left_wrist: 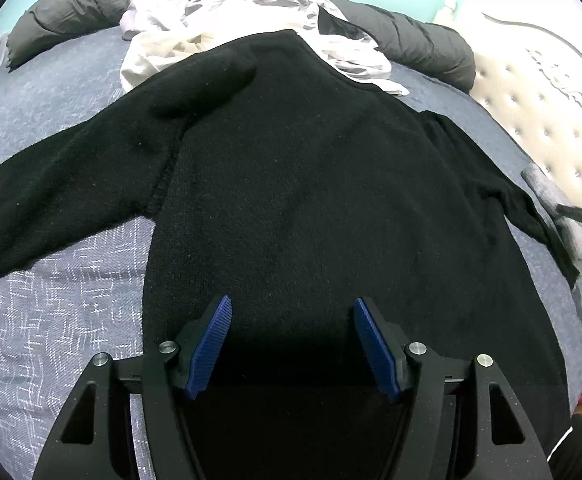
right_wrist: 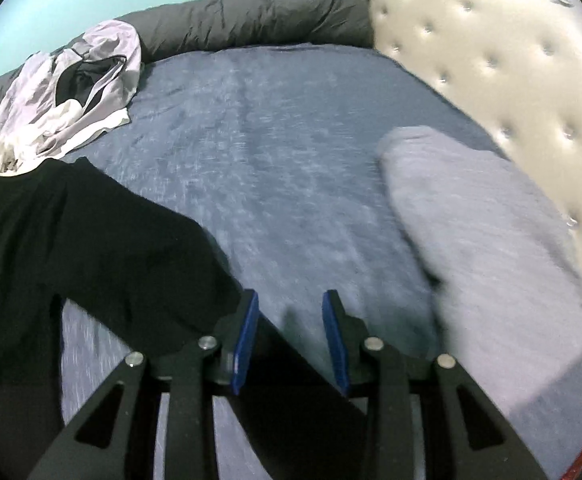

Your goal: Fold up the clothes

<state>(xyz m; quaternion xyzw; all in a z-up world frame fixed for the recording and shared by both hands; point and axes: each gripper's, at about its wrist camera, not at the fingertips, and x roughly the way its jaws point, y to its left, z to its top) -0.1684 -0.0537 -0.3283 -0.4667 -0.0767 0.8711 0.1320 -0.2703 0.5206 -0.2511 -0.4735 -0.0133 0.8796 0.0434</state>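
A black sweater (left_wrist: 311,184) lies spread flat on the blue-grey bed cover (left_wrist: 59,300), one sleeve stretched to the left and one to the right. My left gripper (left_wrist: 293,304) is open and empty, its blue pads just above the sweater's lower body. In the right wrist view the sweater's right sleeve (right_wrist: 103,256) runs down under the gripper. My right gripper (right_wrist: 291,296) is open, its fingers over the sleeve's end and the bed cover (right_wrist: 291,152). I cannot tell if it touches the cloth.
A heap of white and lilac clothes (left_wrist: 227,28) lies beyond the sweater, also in the right wrist view (right_wrist: 71,92). A rolled dark grey duvet (right_wrist: 251,16) lines the far edge. A tufted cream headboard (right_wrist: 511,80) and a grey pillow (right_wrist: 491,232) are at the right.
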